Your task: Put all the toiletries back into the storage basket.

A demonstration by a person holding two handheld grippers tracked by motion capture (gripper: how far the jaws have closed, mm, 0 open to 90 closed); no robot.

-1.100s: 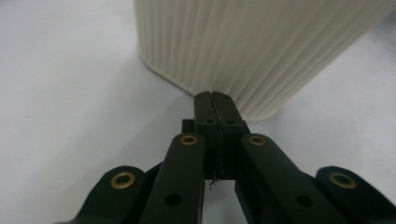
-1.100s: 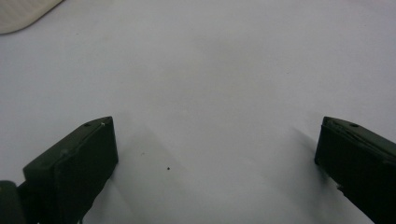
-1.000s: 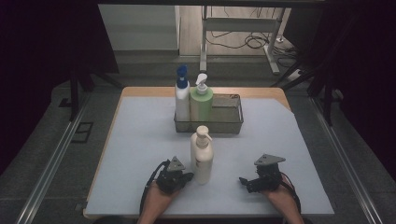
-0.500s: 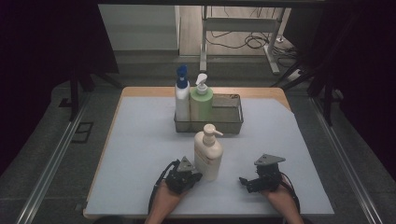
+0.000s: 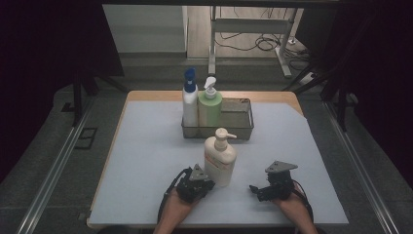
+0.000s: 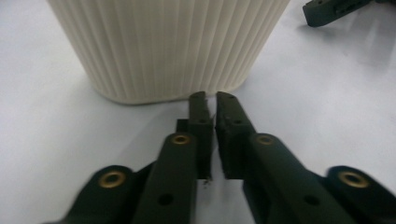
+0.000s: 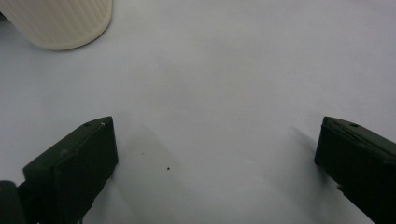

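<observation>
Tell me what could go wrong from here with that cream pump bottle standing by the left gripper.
1. The left gripper sits low at the foot of the ribbed cream plastic pump bottle, its jaws almost together and just beginning to part with nothing between them; a forward nudge could tip the tall bottle.
2. If it topples away, it may strike the dark wire mesh basket behind it, which holds two other bottles.
3. The right gripper, jaws wide open, rests well off to the side, too far to steady it.
</observation>
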